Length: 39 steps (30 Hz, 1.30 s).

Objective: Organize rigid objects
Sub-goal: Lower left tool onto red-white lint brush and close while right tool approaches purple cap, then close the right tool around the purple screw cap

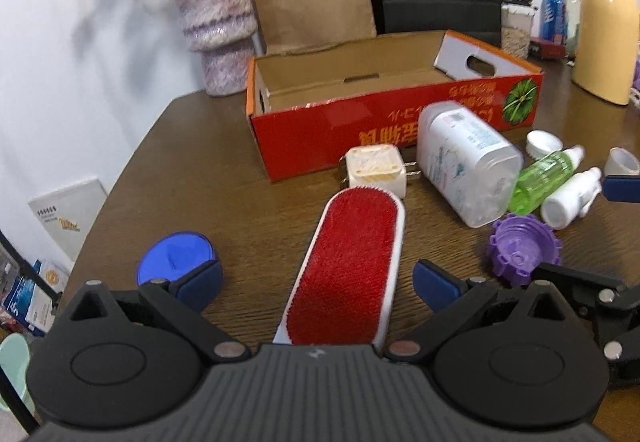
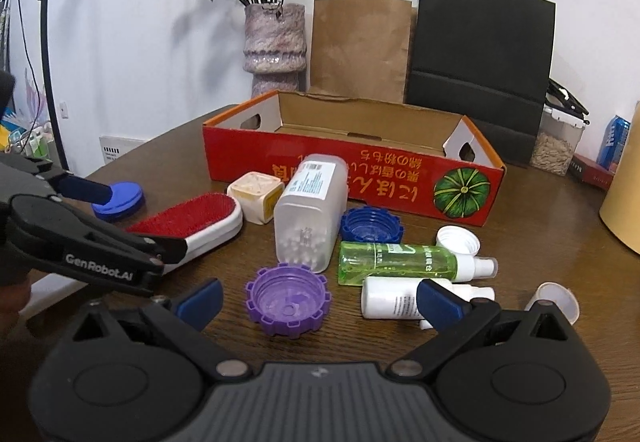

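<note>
A red lint brush (image 1: 348, 270) with a white rim lies on the wooden table between the open jaws of my left gripper (image 1: 318, 280); neither pad touches it. It also shows in the right wrist view (image 2: 192, 219), with the left gripper (image 2: 120, 217) around its handle. My right gripper (image 2: 320, 300) is open and empty above a purple lid (image 2: 289, 300) and beside a white spray bottle (image 2: 394, 298). Behind stands an open, empty red cardboard box (image 1: 360, 129), also in the right wrist view (image 2: 352, 165).
On the table lie a cream plug adapter (image 2: 256, 195), a clear white jar (image 2: 312, 211), a green spray bottle (image 2: 400, 262), blue lids (image 2: 118, 199) (image 2: 372, 224), white caps (image 2: 458, 240) (image 2: 558, 300). A vase (image 2: 276, 41), paper bags (image 2: 360, 49) and a yellow thermos (image 1: 608, 29) stand behind.
</note>
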Available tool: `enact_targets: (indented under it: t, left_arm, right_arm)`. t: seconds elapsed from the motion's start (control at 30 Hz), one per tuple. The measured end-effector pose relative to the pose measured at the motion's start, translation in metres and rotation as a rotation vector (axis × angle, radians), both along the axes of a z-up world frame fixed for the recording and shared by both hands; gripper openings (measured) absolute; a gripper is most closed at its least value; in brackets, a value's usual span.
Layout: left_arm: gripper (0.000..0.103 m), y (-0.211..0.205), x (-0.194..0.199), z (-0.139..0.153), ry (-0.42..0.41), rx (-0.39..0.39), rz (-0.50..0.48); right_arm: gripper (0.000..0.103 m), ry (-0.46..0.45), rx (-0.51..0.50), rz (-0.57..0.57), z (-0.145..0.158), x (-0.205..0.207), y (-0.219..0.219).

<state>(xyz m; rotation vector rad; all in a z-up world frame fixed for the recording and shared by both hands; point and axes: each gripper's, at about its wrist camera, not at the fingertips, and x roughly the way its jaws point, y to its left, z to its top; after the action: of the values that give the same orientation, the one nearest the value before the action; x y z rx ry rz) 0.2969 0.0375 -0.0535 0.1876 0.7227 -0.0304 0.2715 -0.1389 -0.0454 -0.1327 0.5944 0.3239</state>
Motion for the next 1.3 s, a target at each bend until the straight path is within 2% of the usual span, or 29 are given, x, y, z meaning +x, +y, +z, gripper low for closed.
enact_targets:
  t: [0.23,0.67,0.77,0.83,0.97,1.13,1.3]
  left_arm:
    - [0.103,0.001,0.012,-0.016,0.07,-0.015,0.006]
    - [0.098,0.018,0.01,-0.016,0.092,-0.127,0.004]
    - [0.091,0.017,0.007,-0.015,0.082,-0.125,-0.006]
    - [0.087,0.017,0.007,-0.016,0.083,-0.128,-0.004]
    - [0.06,0.018,0.003,-0.013,0.058,-0.138,-0.015]
    - [0.058,0.021,0.002,-0.012,0.05,-0.154,-0.004]
    - [0.058,0.019,0.0,-0.012,0.044,-0.145,0.003]
  right_arm:
    - [0.103,0.024,-0.009,-0.005,-0.009,0.008,0.004]
    - [0.101,0.002,-0.031,0.017,-0.015,0.004,0.011]
    - [0.092,-0.003,-0.038,0.03,-0.017,0.002,0.013]
    - [0.091,-0.002,-0.034,0.036,-0.017,0.002,0.013]
    - [0.091,-0.004,-0.029,0.033,-0.018,0.001,0.013]
    - [0.091,-0.006,-0.03,0.035,-0.019,0.002,0.014]
    - [0.085,-0.005,-0.029,0.035,-0.02,0.001,0.015]
